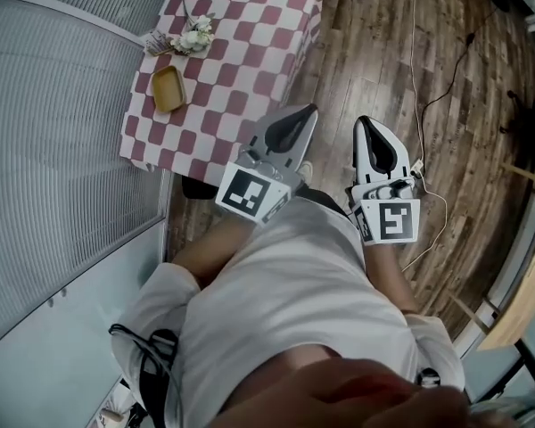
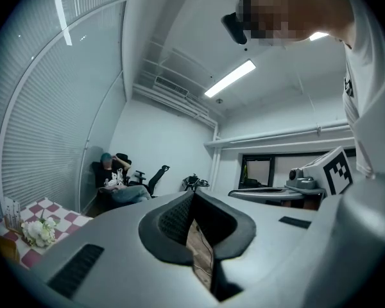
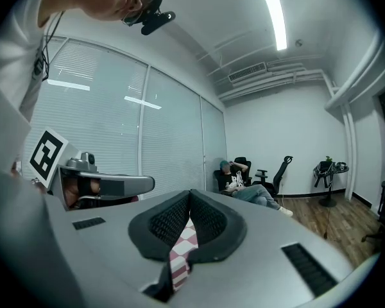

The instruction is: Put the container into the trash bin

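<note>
Judging from how things lie, we take the step in hand to be the reach for the container (image 1: 168, 88). It sits untouched on the worktop (image 1: 250, 52), on a checked cloth, at about ten o'clock from the left tongs (image 1: 308, 112) in the head view. A bunch of flowers (image 1: 193, 36) lies just beside it, at its one o'clock. The left tongs and the right tongs (image 1: 366, 125) are both clenched on nothing, side by side over the wooden floor (image 1: 366, 52) and well apart from the container. Their own views show only a thin slit of background between the closed jaws.

To do this well, we would release one pair of tongs before it arrives, not over the container. We would come in low from the worktop's near edge, at the container's six o'clock, so the flowers stay clear. The container looks shallow, thin-walled and light, so we would take one long wall between the jaws with a gentle squeeze. We would also lift it level, since it may tilt. The trash bin shows in no view, so we should find it before lifting.
</note>
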The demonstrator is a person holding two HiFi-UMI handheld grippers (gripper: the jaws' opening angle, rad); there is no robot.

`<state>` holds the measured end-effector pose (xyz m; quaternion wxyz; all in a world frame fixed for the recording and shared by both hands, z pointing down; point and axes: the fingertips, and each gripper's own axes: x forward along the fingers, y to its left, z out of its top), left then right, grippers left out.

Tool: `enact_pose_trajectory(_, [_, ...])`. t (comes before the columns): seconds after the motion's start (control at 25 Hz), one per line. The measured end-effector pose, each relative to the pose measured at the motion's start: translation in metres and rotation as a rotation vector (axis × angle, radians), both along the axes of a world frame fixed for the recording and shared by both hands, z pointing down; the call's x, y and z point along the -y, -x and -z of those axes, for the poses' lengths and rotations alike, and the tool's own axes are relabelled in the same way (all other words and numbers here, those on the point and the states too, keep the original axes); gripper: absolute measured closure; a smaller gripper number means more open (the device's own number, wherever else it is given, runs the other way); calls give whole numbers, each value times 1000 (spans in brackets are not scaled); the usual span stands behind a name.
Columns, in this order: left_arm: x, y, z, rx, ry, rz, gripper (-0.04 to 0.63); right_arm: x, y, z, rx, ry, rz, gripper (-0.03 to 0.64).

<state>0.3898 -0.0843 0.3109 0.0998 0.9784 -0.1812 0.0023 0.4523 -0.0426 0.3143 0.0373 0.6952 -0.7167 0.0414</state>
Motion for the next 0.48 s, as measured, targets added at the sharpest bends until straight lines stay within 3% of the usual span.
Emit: enact_pose_trajectory(0.48, [6, -26, 7, -2, -21, -20, 563, 4, -21, 3, 8, -15, -21, 586])
